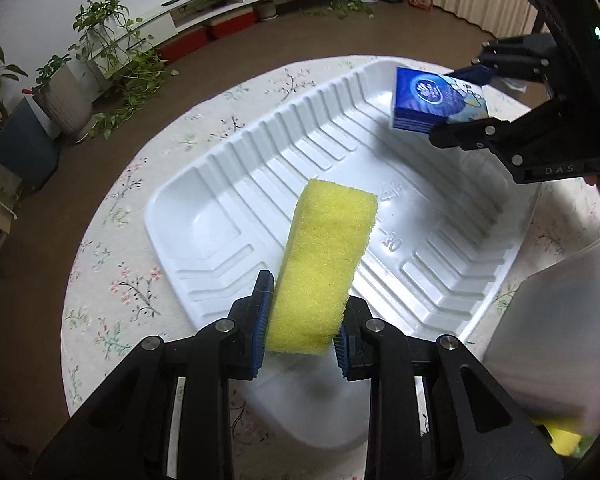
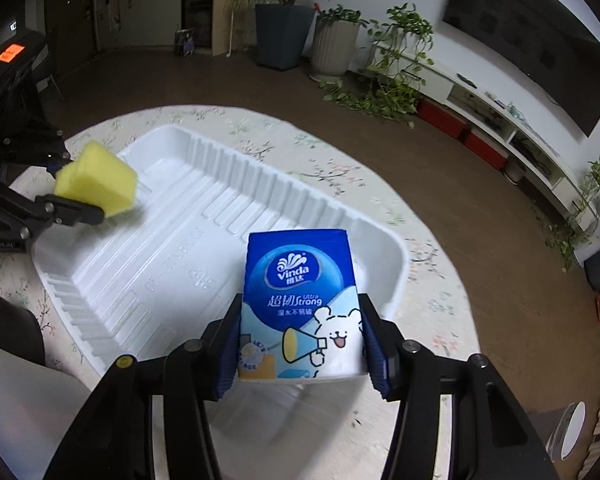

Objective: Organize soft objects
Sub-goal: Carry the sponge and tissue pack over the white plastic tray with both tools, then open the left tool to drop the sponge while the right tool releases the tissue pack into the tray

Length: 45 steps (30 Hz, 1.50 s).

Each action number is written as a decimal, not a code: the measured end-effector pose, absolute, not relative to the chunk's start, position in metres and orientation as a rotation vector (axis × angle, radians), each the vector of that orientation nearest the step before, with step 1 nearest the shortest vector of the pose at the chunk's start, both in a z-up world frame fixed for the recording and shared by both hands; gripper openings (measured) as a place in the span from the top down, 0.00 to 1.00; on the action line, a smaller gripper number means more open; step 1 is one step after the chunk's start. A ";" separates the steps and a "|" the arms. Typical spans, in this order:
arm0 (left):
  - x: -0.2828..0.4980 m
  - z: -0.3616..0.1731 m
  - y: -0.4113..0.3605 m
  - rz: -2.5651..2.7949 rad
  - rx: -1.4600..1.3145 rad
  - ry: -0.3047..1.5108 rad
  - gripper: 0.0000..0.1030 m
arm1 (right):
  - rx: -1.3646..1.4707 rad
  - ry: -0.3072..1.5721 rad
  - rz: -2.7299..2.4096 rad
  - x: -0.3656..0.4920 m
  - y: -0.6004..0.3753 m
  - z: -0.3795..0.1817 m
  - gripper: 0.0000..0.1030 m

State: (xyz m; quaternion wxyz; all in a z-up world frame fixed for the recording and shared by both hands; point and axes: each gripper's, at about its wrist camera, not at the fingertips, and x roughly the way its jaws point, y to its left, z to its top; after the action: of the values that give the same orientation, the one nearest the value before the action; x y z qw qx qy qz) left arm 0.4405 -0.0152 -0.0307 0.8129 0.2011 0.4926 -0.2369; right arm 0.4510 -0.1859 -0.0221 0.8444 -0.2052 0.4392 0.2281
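the left claw (image 1: 302, 320) is clamped on a yellow sponge (image 1: 320, 264) at its near end, so most of the sponge juts forward unsupported, tilted over the white tray (image 1: 204, 184) at the centre of the left wrist view. the right claw (image 2: 300, 344) is clamped on a blue tissue pack (image 2: 300, 300) by its lower sides, held above the near right corner of the tray in the right wrist view. the tray sits on a floral tabletop (image 1: 112, 280) and appears to hold nothing yet.

risks, as judged: the sponge is gripped near one end only; foam gives under the pads, so it may pivot or slip free and land askew or outside the tray. the tissue pack is soft; hard pressure may crumple it, light pressure may let it slide out. both claws hang over the same tray, so lowering together could bring them into contact. the tray looks light and could shift if nudged.
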 end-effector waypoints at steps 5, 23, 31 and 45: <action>0.446 -0.039 -0.017 -0.488 0.421 1.065 0.76 | -0.430 0.936 0.481 0.457 -0.182 -0.030 0.46; 0.453 -0.044 -0.015 -0.440 0.391 1.051 0.54 | -0.410 0.933 0.479 0.458 -0.184 -0.049 0.46; 0.444 -0.036 -0.012 -0.429 0.399 0.996 0.40 | -0.388 0.877 0.481 0.453 -0.189 -0.037 0.22; 0.443 -0.010 0.010 -0.377 0.297 0.905 0.00 | -0.367 0.815 0.475 0.448 -0.196 -0.019 0.00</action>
State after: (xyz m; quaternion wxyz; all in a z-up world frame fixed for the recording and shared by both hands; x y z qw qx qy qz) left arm 0.4431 0.0103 -0.0096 0.8717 0.1423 0.4329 -0.1804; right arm 0.4475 -0.1964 -0.0188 0.8746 -0.1757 0.3904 0.2274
